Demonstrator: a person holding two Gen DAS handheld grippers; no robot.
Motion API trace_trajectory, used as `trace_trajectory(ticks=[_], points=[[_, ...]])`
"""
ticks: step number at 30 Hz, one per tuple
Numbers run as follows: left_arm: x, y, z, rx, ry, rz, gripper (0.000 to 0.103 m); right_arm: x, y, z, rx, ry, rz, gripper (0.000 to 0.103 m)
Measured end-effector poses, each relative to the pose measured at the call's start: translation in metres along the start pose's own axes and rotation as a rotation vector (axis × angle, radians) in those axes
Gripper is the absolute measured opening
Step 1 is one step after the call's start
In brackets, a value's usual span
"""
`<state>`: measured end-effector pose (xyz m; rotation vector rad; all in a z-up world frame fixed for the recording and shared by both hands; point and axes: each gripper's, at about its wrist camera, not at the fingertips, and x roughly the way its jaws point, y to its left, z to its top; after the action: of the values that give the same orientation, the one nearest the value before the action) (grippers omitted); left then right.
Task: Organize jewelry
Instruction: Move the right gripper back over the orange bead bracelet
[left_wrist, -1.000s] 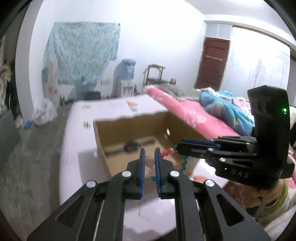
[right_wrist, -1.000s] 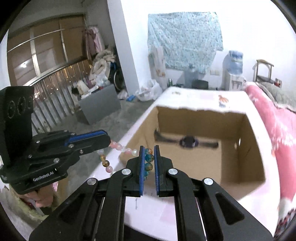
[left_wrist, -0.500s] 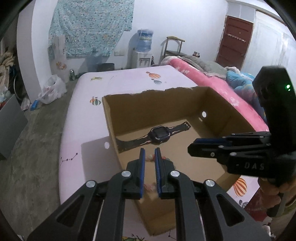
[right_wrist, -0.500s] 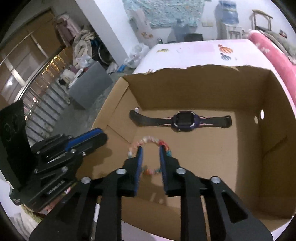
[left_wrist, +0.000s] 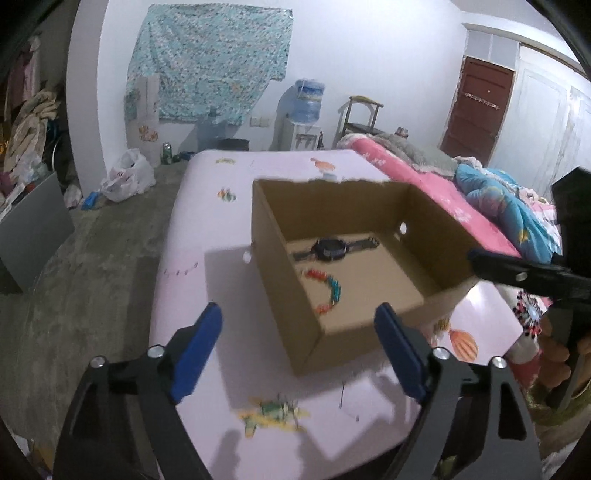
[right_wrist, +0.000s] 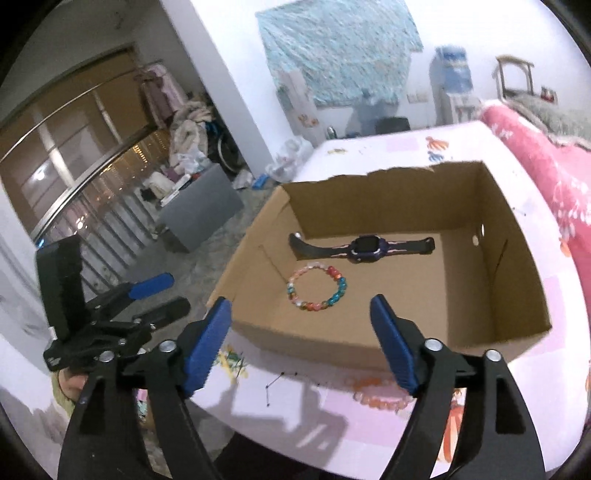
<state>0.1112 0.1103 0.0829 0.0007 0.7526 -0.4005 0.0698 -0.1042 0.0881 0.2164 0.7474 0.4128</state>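
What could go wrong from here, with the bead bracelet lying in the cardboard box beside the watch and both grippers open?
1. Another bracelet lies on the sheet just under the right gripper; its pale beads blend into the printed pattern and could be missed.
2. The cardboard box sits on soft bedding, so a bump from the left gripper might shift it.
3. The bead bracelet rests close to the watch; later drops could tangle them.

Matt brown cardboard box (right_wrist: 388, 332), glossy glass-like bead bracelet (right_wrist: 317, 288), smooth dark plastic watch (right_wrist: 365, 246), soft printed cloth sheet (right_wrist: 369, 424).
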Motion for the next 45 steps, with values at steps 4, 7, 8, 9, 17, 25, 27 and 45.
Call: trace_trajectory(ticks=[4,7,8,9,17,25,27,45], points=[[0.0,0.0,-0.027,-0.018,0.051,0.034,0.093,-0.006,0.013,-0.021,-0.057,0.015,-0.004,0.084],[0.012,-0.003,-0.047,-0.025,0.111,0.067,0.094,0.002,0.017,-0.038,-0.078,0.067,-0.016,0.088],[0.018,-0.005,-0.055,-0.025,0.139,0.077,0.095,0.005,0.016,-0.044,-0.074,0.087,-0.022,0.088],[0.024,-0.007,-0.061,-0.024,0.163,0.087,0.095,0.008,0.014,-0.051,-0.066,0.11,-0.032,0.088],[0.069,-0.034,-0.091,0.069,0.29,0.139,0.095,0.031,-0.017,-0.102,0.016,0.244,-0.26,0.088],[0.089,-0.044,-0.096,0.088,0.302,0.156,0.098,0.044,-0.045,-0.125,0.102,0.299,-0.416,0.088],[0.089,-0.044,-0.096,0.08,0.291,0.155,0.098,0.045,-0.044,-0.126,0.081,0.287,-0.44,0.088],[0.087,-0.046,-0.098,0.071,0.239,0.162,0.099,0.059,-0.04,-0.131,0.013,0.298,-0.488,0.095]])
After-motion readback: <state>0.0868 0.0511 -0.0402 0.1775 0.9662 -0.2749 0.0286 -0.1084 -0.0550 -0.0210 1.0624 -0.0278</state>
